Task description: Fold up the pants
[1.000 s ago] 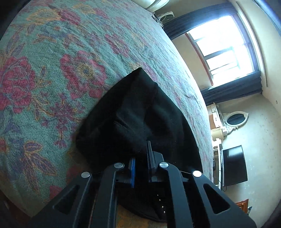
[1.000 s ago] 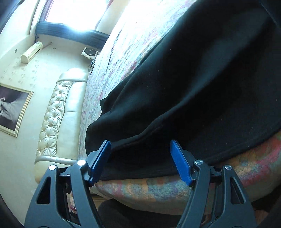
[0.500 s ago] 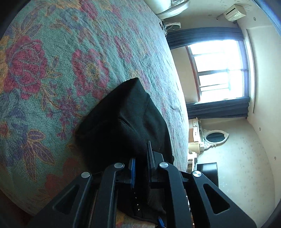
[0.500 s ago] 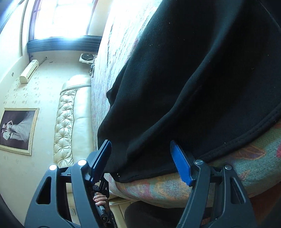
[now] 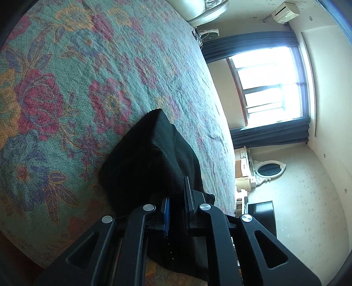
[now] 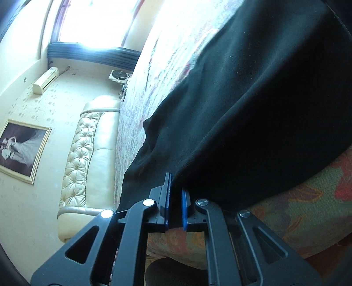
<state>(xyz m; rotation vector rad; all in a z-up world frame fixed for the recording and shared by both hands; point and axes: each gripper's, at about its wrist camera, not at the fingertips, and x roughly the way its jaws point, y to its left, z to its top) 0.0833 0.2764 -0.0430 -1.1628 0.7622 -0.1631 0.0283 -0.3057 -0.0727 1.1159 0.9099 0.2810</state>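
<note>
On floral bedspread (image 5: 72, 92): black pants (image 5: 151, 154), soft knit, bunched, lying near the six o'clock edge. Left gripper (image 5: 177, 198) pinched tight on the fabric. Right gripper (image 6: 176, 193), jaws just closed, clamps the hem.

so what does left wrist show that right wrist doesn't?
Left wrist only: the left tongs shut on a raised fold of the black pants, plus an oval mirror and a dark screen.

Right wrist only: the right tongs shut on the pants' edge at the bed's side, having just closed, plus a tufted headboard and framed picture.

Both: pants, floral bedspread, window, wall air conditioner.
</note>
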